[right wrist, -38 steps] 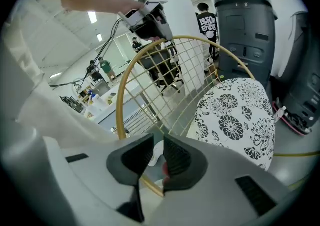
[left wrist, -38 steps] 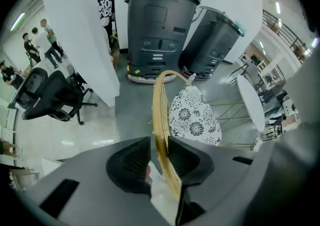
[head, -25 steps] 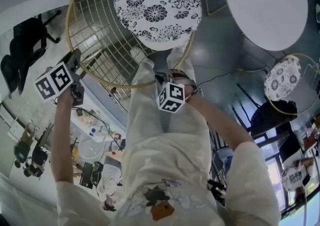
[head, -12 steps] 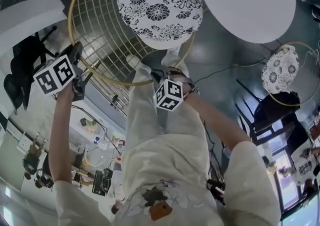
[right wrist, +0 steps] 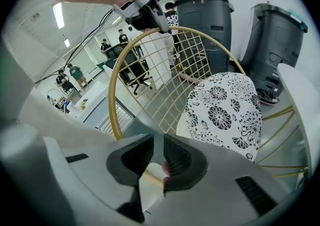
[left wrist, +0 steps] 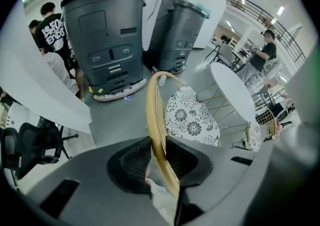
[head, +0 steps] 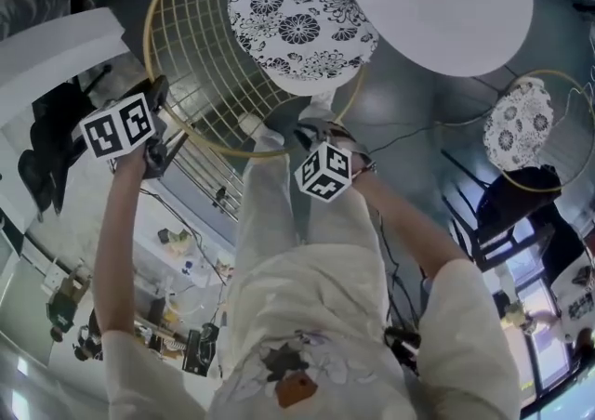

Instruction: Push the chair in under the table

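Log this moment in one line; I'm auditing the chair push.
left tool: shut on chair rim | right tool: at rim, grip unclear | seat: mostly outside table

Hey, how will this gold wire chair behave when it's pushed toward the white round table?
Probably light: the chair has an open wire-mesh back. Pushed high at the hoop rim, where the left gripper clamps it, it may tip before sliding. The thin rim might flex slightly.
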